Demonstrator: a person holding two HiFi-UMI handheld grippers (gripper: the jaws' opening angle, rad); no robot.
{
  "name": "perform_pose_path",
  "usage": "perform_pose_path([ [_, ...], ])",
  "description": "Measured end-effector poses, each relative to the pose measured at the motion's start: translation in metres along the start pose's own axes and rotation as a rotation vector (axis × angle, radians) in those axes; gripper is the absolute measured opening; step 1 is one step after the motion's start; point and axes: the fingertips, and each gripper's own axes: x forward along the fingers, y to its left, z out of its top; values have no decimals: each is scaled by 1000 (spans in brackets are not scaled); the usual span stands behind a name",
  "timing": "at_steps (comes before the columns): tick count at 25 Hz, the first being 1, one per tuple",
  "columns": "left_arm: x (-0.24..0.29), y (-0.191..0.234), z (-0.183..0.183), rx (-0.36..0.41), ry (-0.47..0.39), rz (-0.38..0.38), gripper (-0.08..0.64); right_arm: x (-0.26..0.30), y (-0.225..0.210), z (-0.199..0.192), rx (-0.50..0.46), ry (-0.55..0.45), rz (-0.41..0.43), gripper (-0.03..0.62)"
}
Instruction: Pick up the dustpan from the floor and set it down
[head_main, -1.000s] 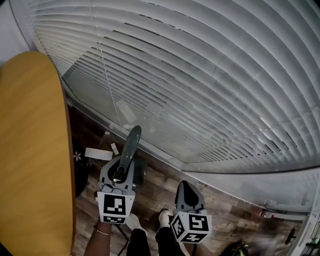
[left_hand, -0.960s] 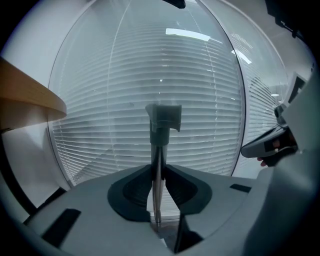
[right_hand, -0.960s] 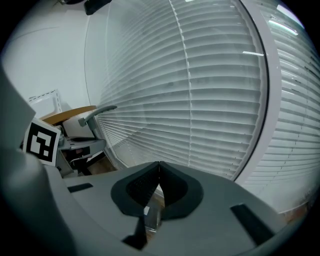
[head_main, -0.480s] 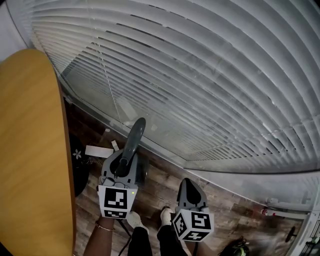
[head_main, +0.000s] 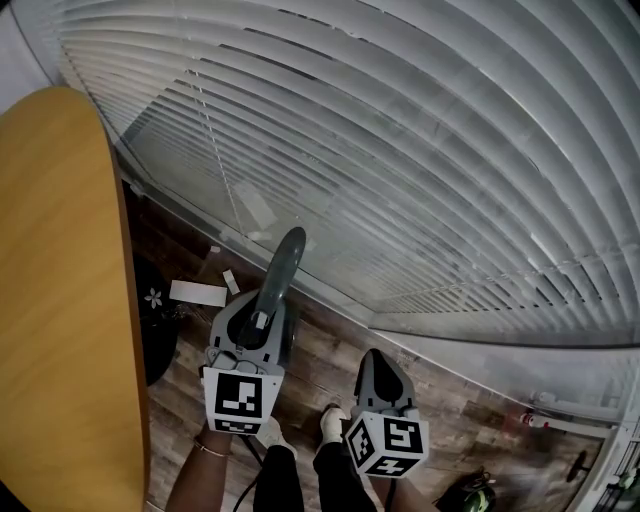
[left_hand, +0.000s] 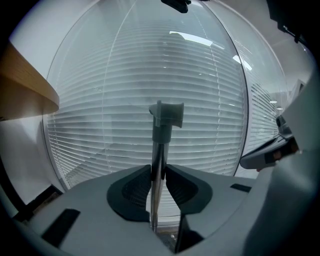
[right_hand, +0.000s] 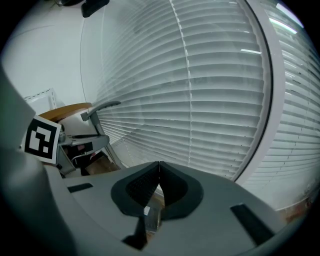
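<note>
White slatted blinds (head_main: 420, 150) are covering the windows, and a round yellow wooden table (head_main: 60, 300) is standing at left over a dark plank floor (head_main: 470, 425).

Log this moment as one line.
left gripper: jaws on dustpan handle, just opened slightly, handle between them | right gripper: jaws together, empty | handle points toward blinds
</note>
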Motion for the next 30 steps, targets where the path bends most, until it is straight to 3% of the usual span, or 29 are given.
perform_pose_path([
  [15, 5, 0, -5, -74, 7, -30, 124, 5, -4, 0, 4, 3, -7, 32],
  [30, -22, 0, -18, -167, 32, 10, 174, -7, -1, 11, -20, -15, 15, 32],
])
